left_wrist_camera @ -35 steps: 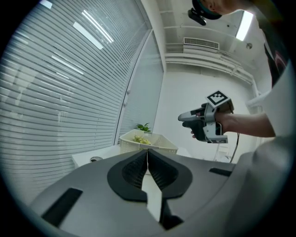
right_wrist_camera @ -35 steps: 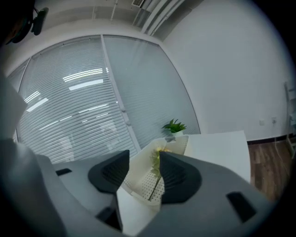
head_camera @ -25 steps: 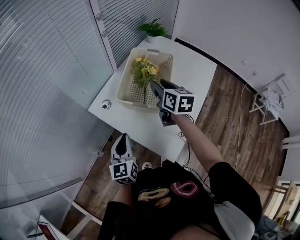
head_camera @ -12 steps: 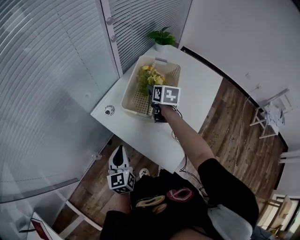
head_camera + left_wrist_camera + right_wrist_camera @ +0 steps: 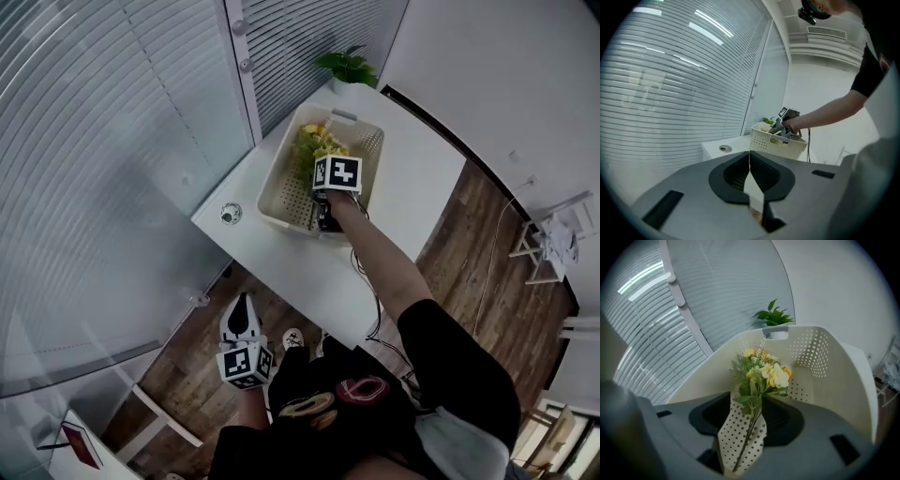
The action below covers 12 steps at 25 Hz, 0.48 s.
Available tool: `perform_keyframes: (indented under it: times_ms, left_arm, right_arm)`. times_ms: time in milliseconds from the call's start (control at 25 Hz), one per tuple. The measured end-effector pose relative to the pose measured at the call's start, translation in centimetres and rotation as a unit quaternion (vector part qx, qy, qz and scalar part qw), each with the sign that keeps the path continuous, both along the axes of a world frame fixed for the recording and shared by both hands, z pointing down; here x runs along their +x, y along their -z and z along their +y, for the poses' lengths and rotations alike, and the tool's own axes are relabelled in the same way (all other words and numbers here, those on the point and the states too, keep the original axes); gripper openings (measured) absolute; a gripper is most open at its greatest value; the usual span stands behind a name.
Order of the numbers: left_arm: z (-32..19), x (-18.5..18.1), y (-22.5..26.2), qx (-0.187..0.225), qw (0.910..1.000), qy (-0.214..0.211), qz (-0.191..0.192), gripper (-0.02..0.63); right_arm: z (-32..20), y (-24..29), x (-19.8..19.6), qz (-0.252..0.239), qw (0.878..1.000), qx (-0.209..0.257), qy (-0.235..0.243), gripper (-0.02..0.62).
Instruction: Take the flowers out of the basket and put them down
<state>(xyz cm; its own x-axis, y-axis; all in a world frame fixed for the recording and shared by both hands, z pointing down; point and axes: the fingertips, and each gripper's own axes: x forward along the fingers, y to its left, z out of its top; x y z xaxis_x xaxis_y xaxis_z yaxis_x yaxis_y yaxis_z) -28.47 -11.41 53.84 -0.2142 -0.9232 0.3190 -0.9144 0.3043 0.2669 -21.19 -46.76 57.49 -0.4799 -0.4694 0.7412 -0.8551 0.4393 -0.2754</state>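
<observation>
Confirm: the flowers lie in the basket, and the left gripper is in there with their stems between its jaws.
Wrong gripper. It is the right gripper in the basket, stems of the flowers between its open jaws, as the right gripper view shows.

R arm (image 5: pixel 380 267) stretched fwd & downward from shoulder, R hand (image 5: pixel 343 201) round the handle, R gripper (image 5: pixel 749 420) tilted steeply down, jaws apart, pads pressing nothing, L gripper (image 5: pixel 749 164) held low by torso, pointing slightly below level, jaws together, empty
</observation>
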Motion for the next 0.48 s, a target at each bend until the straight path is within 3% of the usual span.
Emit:
perform_keyframes:
  times_ms: [480]
  left_arm:
    - [-0.3,0.6,0.7,0.001,0.9999,0.010,-0.011,0.018]
  right_arm:
    - [-0.3,-5.2,0.4,0.052,0.997,-0.058,-0.029,0.206]
